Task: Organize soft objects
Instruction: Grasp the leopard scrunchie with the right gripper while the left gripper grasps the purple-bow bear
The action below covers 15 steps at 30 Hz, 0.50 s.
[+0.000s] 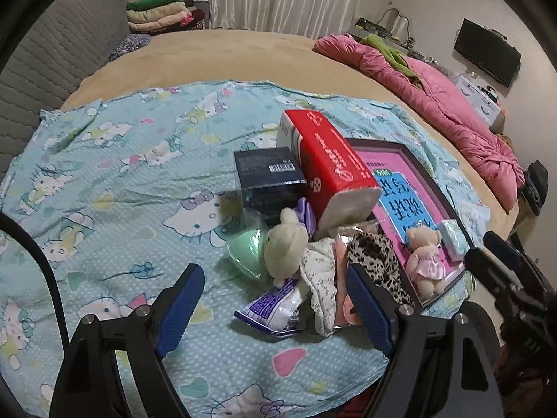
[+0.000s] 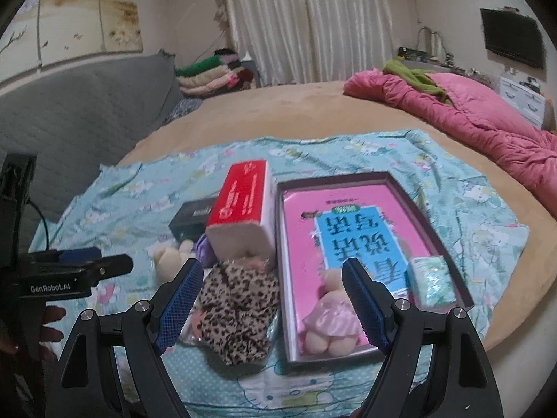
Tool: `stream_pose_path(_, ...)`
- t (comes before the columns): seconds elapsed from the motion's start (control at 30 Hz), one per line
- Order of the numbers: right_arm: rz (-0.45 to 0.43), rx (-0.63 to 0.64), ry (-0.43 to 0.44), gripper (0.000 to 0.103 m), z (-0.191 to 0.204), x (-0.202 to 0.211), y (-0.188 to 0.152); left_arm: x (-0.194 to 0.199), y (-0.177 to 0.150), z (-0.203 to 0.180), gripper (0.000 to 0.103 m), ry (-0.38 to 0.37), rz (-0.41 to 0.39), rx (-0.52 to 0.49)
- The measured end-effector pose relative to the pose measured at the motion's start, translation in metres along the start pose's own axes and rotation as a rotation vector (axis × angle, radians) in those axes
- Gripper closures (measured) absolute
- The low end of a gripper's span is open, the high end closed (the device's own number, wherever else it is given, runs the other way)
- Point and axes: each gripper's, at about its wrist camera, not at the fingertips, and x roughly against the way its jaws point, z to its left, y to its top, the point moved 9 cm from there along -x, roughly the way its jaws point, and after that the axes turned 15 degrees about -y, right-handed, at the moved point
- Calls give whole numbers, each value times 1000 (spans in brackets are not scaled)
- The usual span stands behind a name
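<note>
A heap of soft things lies on the cat-print sheet (image 1: 122, 209). It holds a cream plush toy (image 1: 285, 244), a green pouch (image 1: 247, 250), a floral cloth (image 1: 320, 278), a leopard-print cloth (image 1: 376, 254) and a purple packet (image 1: 275, 310). My left gripper (image 1: 275, 299) hovers open just in front of it, holding nothing. In the right wrist view my right gripper (image 2: 273, 296) is open over the leopard-print cloth (image 2: 236, 310) and the near edge of a dark tray (image 2: 348, 177). The tray holds a pink book, a small bear in a pink dress (image 2: 330, 324) and a teal tissue pack (image 2: 431, 282).
A red tissue pack (image 1: 330, 170) leans on a dark box (image 1: 268, 177) behind the heap. A pink quilt (image 1: 452, 104) lies along the bed's right side. Folded clothes (image 1: 156, 14) are stacked at the back left, by a grey headboard (image 1: 69, 35).
</note>
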Motion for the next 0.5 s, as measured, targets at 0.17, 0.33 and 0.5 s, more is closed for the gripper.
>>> stream_pose_path(0.17,36,63,12,20,16,-14,-17,-12,-5,1,20,-16,9,4)
stream_pose_path(0.33,67,121,23,20,28,-26,-32,-23,-9,6,20,-29,21,15)
stream_pose_path(0.5,102,166,40,20,40,-41,-41,-29,-10,5,20,-41,18,-2)
